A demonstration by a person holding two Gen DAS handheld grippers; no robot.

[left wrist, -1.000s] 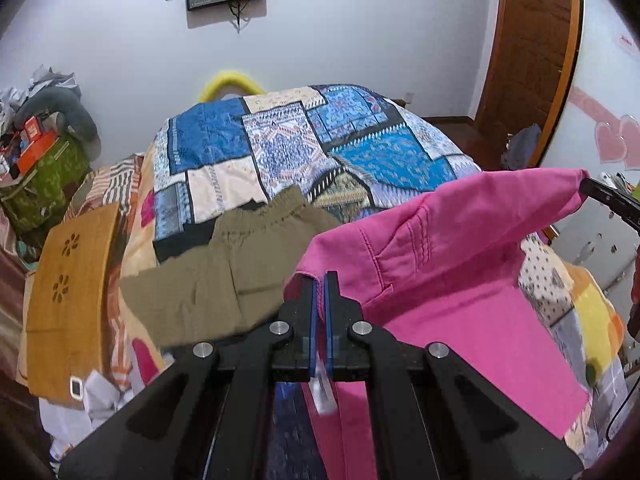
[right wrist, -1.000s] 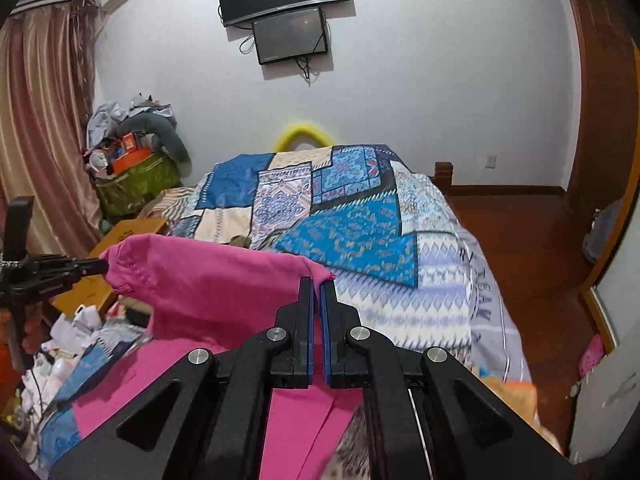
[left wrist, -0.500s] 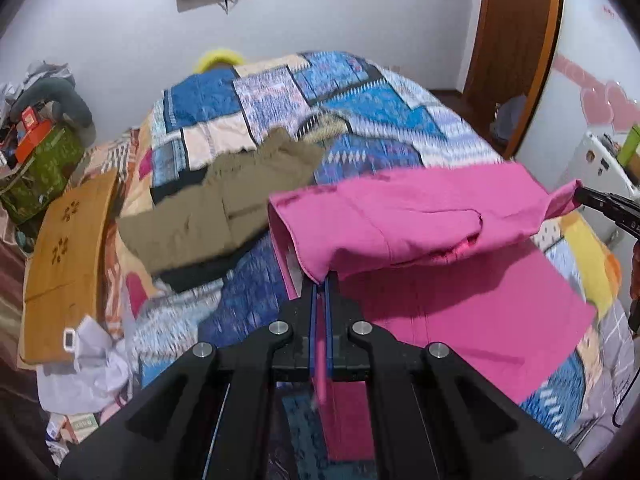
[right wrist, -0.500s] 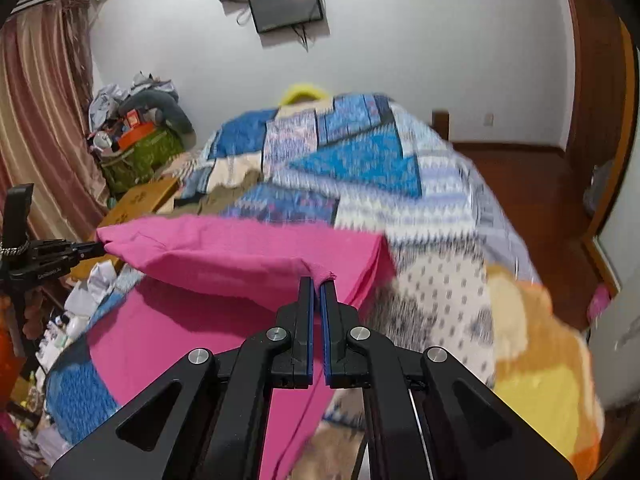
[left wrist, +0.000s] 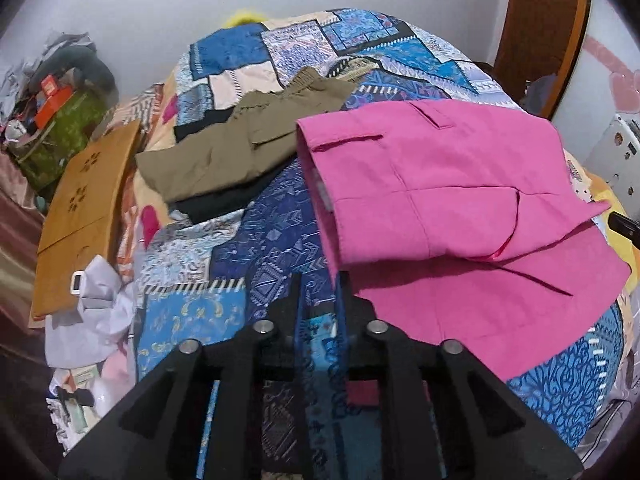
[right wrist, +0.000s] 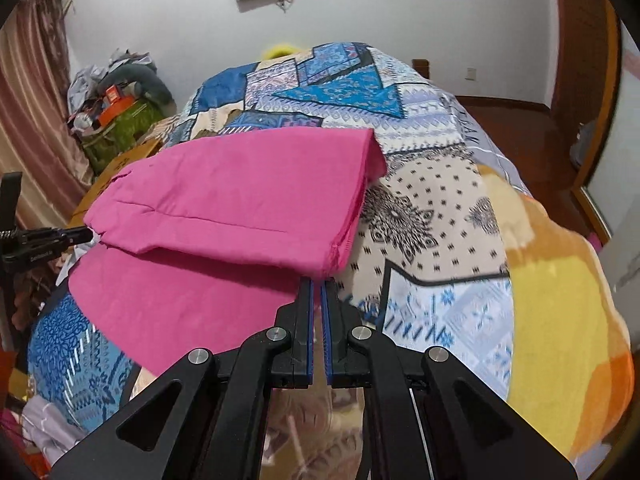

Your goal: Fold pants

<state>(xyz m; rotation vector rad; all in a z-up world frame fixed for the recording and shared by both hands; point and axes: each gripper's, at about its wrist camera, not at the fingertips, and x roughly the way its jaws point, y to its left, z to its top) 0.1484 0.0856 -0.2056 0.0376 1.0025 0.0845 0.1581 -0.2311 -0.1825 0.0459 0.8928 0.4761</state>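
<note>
**Pink pants lie folded on the patchwork quilt, both grippers let go**

The pink pants (left wrist: 432, 184) lie on the patchwork quilt (left wrist: 276, 240), folded once, so that the upper layer with the waistband and a pocket flap covers most of the lower layer. In the left wrist view the left gripper (left wrist: 318, 280) has its fingers clearly apart, with quilt pattern visible in the gap between them. It holds nothing. The near left corner of the pants is just ahead of the right fingertip, and the rest of the cloth spreads ahead and to the right of the fingers.

In the right wrist view the right gripper (right wrist: 319, 286) has its fingers only a little apart, with a narrow gap between the blue pads (right wrist: 309, 320). No cloth is in this gap. The hem corner of the pink pants (right wrist: 240, 200) is just ahead of the fingertips, and the folded cloth spreads ahead and to the left of them.

Olive-green shorts (left wrist: 240, 148) lie on a black garment (left wrist: 224, 204), further ahead and to the left of the left fingers, well apart from the pink pants.
</note>
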